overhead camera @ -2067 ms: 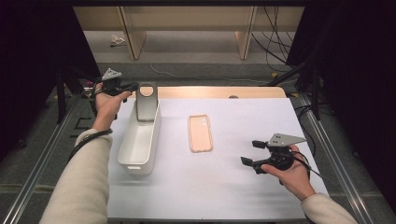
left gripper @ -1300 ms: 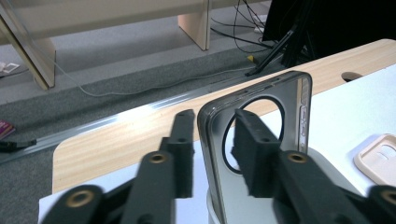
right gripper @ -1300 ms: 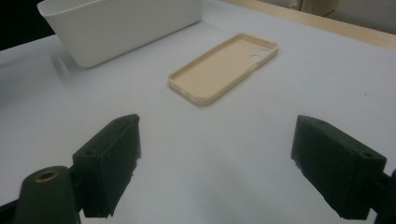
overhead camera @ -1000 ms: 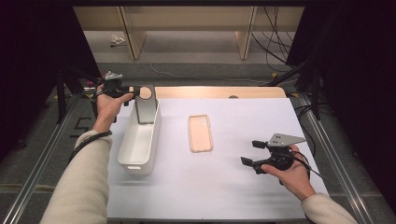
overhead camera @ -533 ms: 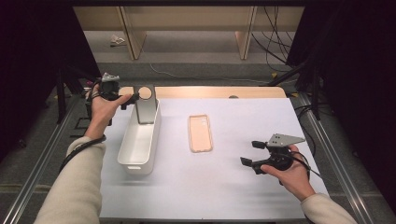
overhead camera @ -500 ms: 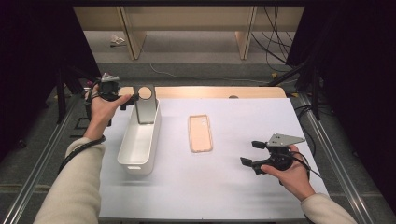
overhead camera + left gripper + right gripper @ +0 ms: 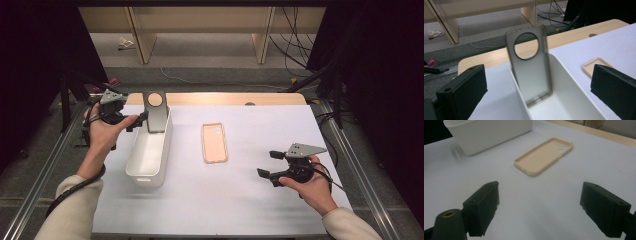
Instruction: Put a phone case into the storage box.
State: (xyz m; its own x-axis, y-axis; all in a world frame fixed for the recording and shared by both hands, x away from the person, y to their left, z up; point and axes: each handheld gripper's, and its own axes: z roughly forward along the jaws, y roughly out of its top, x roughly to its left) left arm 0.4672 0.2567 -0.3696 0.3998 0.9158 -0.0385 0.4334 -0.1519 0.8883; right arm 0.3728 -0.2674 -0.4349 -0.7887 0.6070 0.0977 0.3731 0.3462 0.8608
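White table (image 7: 250, 200), bare across the near half. At far left, white bin (image 7: 148, 155) lying lengthwise, grey phone case (image 7: 155, 111) propped upright against its far end wall, lower edge seemingly inside on the floor. Beige phone case (image 7: 214, 142) flat mid-table, well apart from bin. Left gripper (image 7: 134, 122) just left of grey case, jaws just opened, wide apart, nothing between. Right gripper (image 7: 266, 163) near right, jaws spread, empty.
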